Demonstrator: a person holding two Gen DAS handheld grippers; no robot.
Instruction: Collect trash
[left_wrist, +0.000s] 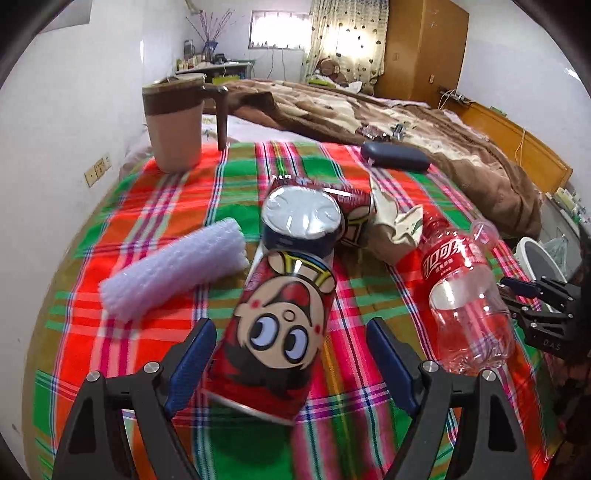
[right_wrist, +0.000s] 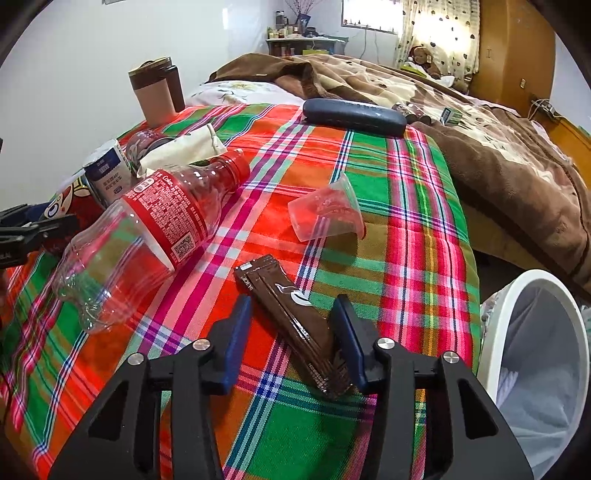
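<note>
My left gripper (left_wrist: 290, 354) is open around a red cartoon can (left_wrist: 277, 332) lying on the plaid cloth (left_wrist: 147, 206); its pads do not touch the can. Behind it stand a foil-topped cup (left_wrist: 301, 221), a second red can (left_wrist: 354, 218) and crumpled paper (left_wrist: 395, 225). An empty cola bottle (left_wrist: 461, 291) lies to the right; it also shows in the right wrist view (right_wrist: 155, 229). My right gripper (right_wrist: 291, 332) is open around a brown wrapper (right_wrist: 291, 317). A clear plastic cup (right_wrist: 325, 210) lies beyond it.
A white foam roll (left_wrist: 173, 269) lies left of the can. A brown lidded jug (left_wrist: 177, 125) stands at the back left. A dark case (right_wrist: 354, 116) lies at the cloth's far edge. A white lined bin (right_wrist: 532, 365) stands right of the table. A bed with a brown blanket (right_wrist: 480, 147) is behind.
</note>
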